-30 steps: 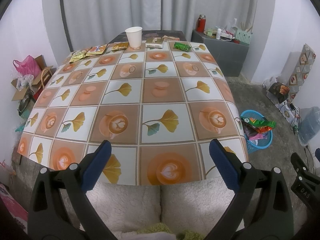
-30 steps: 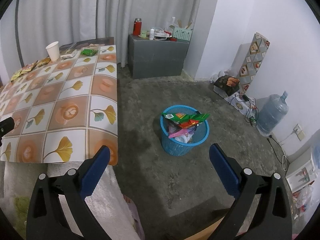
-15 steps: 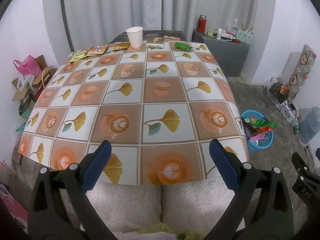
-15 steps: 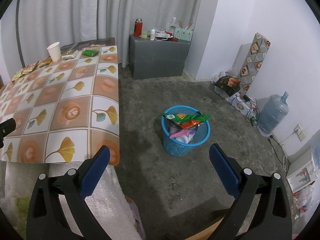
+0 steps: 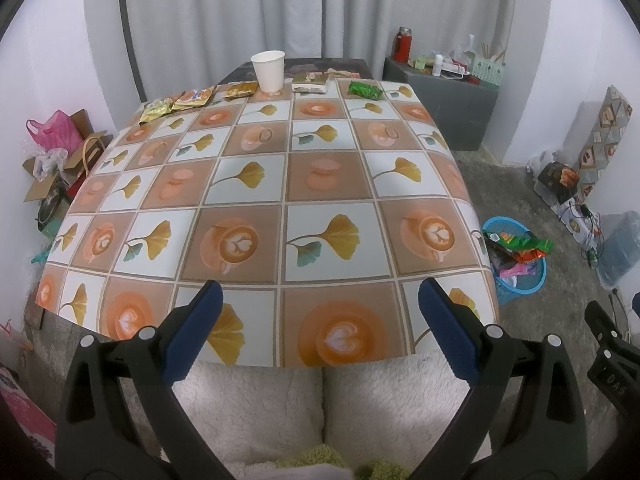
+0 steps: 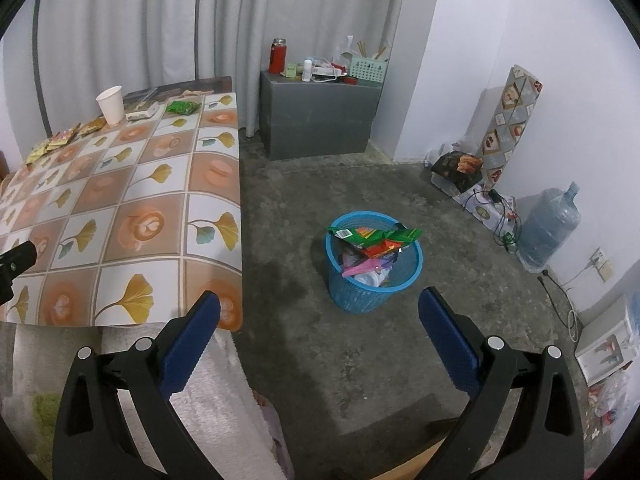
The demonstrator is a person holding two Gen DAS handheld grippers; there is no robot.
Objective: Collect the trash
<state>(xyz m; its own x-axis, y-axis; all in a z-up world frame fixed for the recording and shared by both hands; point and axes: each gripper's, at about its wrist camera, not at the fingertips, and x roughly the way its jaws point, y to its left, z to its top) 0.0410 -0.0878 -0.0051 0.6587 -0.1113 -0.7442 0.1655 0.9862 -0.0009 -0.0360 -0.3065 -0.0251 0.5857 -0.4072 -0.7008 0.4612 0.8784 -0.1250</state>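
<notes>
Trash lies along the far edge of the patterned table (image 5: 280, 184): a white paper cup (image 5: 268, 71), a green wrapper (image 5: 363, 89), a flat packet (image 5: 310, 82) and several snack packets (image 5: 192, 98) at the far left. A blue basket (image 6: 374, 268) stuffed with wrappers stands on the floor right of the table; it also shows in the left wrist view (image 5: 518, 264). My left gripper (image 5: 318, 328) is open and empty over the table's near edge. My right gripper (image 6: 318, 330) is open and empty, above the floor short of the basket.
A grey cabinet (image 6: 320, 120) with a red flask and clutter stands by the curtain. A water jug (image 6: 550, 228), boxes and cables line the right wall. Bags and cardboard (image 5: 56, 148) sit left of the table. A white fluffy cushion (image 5: 320, 408) is below the grippers.
Both views have shifted only slightly; the table and basket sit a touch lower in frame. Both grippers stay open and empty.
</notes>
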